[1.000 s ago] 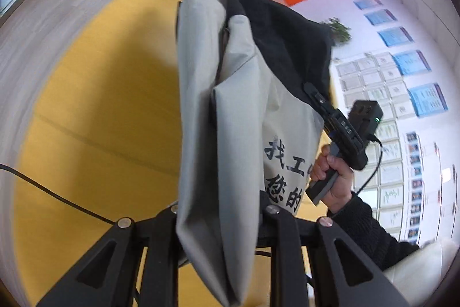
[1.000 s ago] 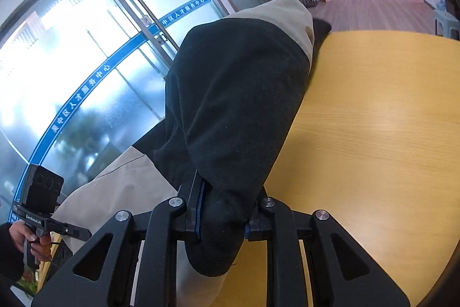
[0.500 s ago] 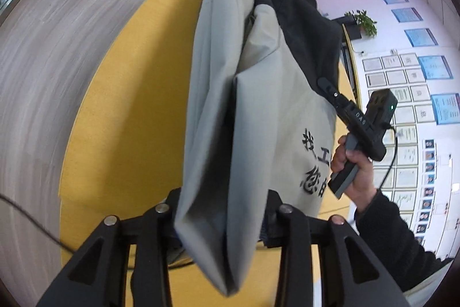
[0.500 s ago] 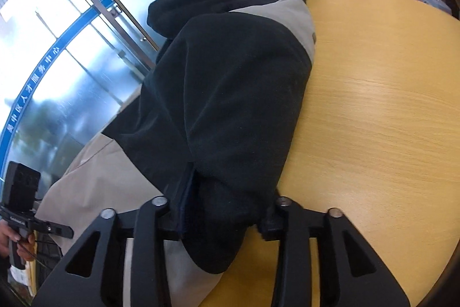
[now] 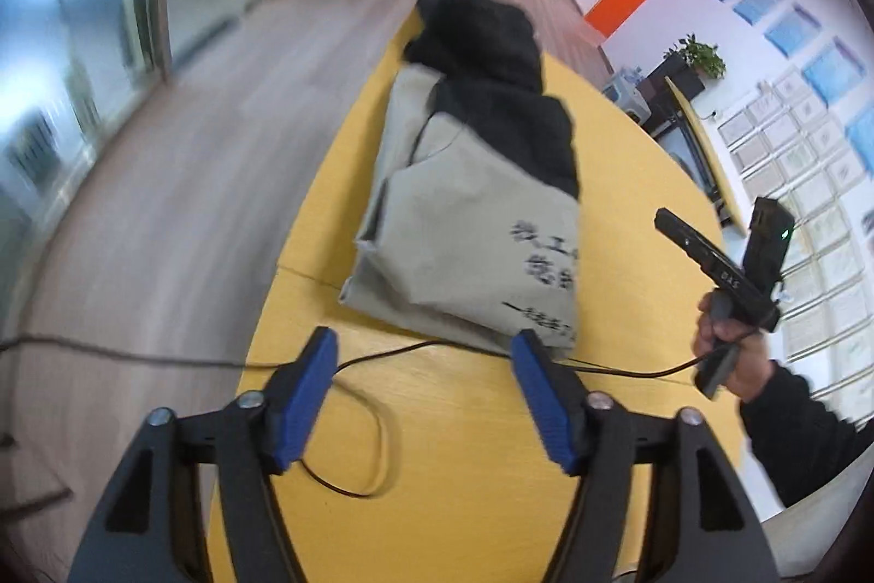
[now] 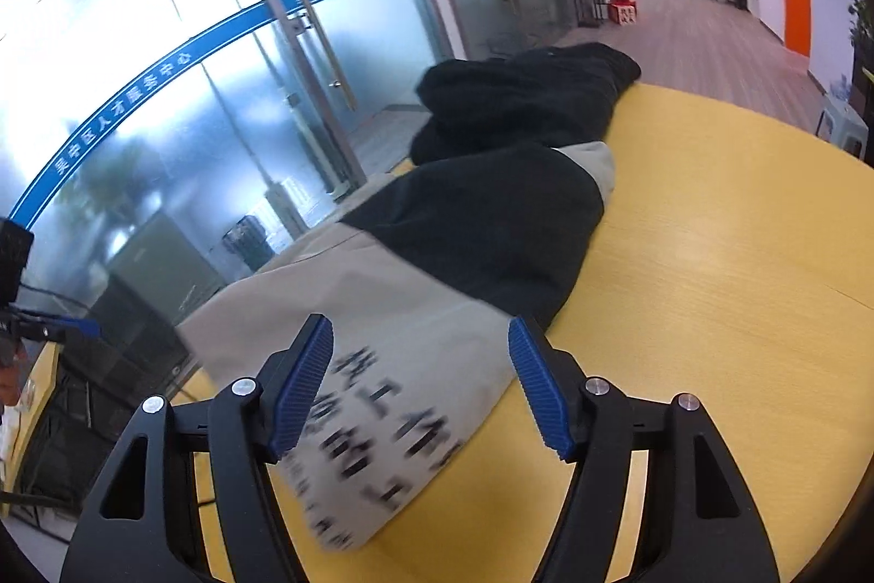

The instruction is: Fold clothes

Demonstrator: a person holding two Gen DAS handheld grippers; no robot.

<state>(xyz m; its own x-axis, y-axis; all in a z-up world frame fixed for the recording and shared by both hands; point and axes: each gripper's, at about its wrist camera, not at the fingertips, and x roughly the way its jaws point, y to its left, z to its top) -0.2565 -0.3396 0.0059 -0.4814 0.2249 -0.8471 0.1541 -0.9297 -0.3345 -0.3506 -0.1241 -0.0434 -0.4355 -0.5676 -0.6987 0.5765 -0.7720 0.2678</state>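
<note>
A folded grey and black garment (image 5: 470,211) with dark printed characters lies along the yellow table (image 5: 470,452). My left gripper (image 5: 423,353) hangs above the table just short of the garment's near edge, its jaws opening with nothing between them. In the right wrist view the same garment (image 6: 437,310) lies on the table (image 6: 710,310), its printed end under my right gripper (image 6: 420,342). That gripper's jaws are opening too, and its blue pads (image 6: 532,381) stand clear of the cloth. The right gripper (image 5: 715,263) also shows in the left wrist view, held in a hand.
A thin black cable (image 5: 360,419) loops over the table below the left gripper. The table's left edge drops to a wooden floor (image 5: 180,178). Glass doors (image 6: 218,91) stand past the garment. The person's dark sleeve (image 5: 803,424) is at the right.
Both grippers let go of the garment, opened and drew back. The garment, held up before, now lies flat and folded on the table.
</note>
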